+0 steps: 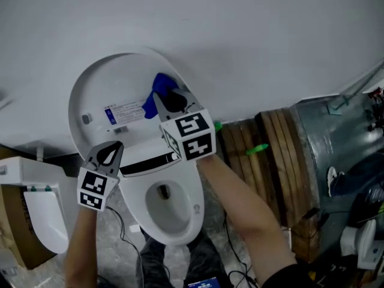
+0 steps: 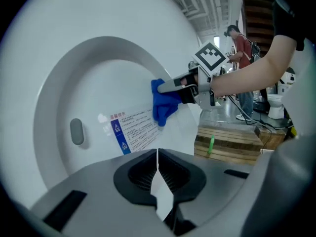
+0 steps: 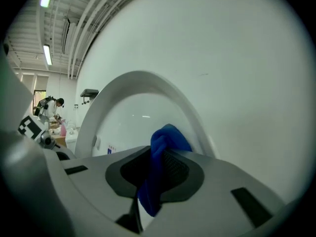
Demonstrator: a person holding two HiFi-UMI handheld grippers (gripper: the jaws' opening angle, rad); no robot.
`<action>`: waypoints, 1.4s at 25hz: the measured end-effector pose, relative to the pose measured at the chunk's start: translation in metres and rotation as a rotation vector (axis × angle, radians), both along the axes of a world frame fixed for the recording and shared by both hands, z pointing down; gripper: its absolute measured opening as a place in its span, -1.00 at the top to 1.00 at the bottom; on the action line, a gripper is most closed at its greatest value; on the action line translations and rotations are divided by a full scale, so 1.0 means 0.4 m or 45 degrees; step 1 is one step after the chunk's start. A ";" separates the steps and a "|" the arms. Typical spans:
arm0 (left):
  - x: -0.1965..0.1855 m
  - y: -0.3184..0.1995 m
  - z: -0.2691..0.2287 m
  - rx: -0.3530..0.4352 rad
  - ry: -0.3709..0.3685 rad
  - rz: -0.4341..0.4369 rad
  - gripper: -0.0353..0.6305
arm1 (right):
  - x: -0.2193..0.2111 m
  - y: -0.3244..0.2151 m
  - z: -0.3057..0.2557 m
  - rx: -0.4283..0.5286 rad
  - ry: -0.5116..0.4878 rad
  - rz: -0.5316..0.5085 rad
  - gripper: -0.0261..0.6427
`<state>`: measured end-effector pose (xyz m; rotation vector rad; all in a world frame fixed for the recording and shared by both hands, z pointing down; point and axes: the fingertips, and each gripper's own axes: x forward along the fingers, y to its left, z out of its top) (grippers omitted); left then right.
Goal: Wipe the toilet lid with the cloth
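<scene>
Right gripper (image 3: 157,154): jaws clamped on a blue cloth (image 3: 165,139), bunched, with folds sticking out past the tips and a tail hanging down between the pads. In the head view the right gripper (image 1: 168,99) reaches up and left from its marker cube, and the cloth (image 1: 161,84) sits on the inner face of the raised toilet lid (image 1: 105,83), upper right part, near the lid's right edge. In the left gripper view the cloth (image 2: 163,105) looks pressed against the lid (image 2: 98,78), just above and right of the printed label (image 2: 133,130).

Left gripper (image 2: 157,154): jaws together, nothing held. In the head view the left gripper (image 1: 110,152) sits at the lower left of the lid, near the hinge line; can't tell whether it touches.

The lid stands open against the white wall (image 1: 240,29). On its inner face are the label (image 1: 125,111) and a small grey bumper (image 2: 76,131) to the label's left. The toilet bowl rim (image 1: 139,209) is below, and the person's forearms come in from the bottom.

A wooden pallet (image 1: 270,161) stands right of the toilet, with a green object (image 1: 257,150) on it. Another white fixture (image 1: 42,215) stands at far left. A person in a red top (image 2: 242,48) stands in the background.
</scene>
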<state>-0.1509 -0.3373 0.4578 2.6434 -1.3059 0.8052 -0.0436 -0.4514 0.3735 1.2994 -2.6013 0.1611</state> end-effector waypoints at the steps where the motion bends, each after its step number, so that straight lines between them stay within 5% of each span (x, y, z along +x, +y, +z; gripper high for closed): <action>1: -0.010 0.001 -0.005 0.004 0.005 -0.008 0.84 | -0.009 -0.011 -0.028 0.023 -0.021 0.011 0.75; 9: -0.079 0.040 -0.014 -0.020 0.032 -0.043 0.84 | -0.174 -0.029 -0.143 0.119 -0.076 -0.077 0.75; 19: -0.132 0.075 0.037 -0.065 0.038 -0.092 0.84 | -0.331 0.063 0.033 -0.014 -0.006 -0.293 0.75; 28: -0.135 0.095 0.133 -0.160 0.025 -0.188 0.84 | -0.290 0.165 0.299 -0.298 0.064 -0.321 0.75; 35: -0.115 0.108 0.196 -0.245 -0.011 -0.272 0.84 | -0.214 0.223 0.374 -0.381 0.034 -0.305 0.75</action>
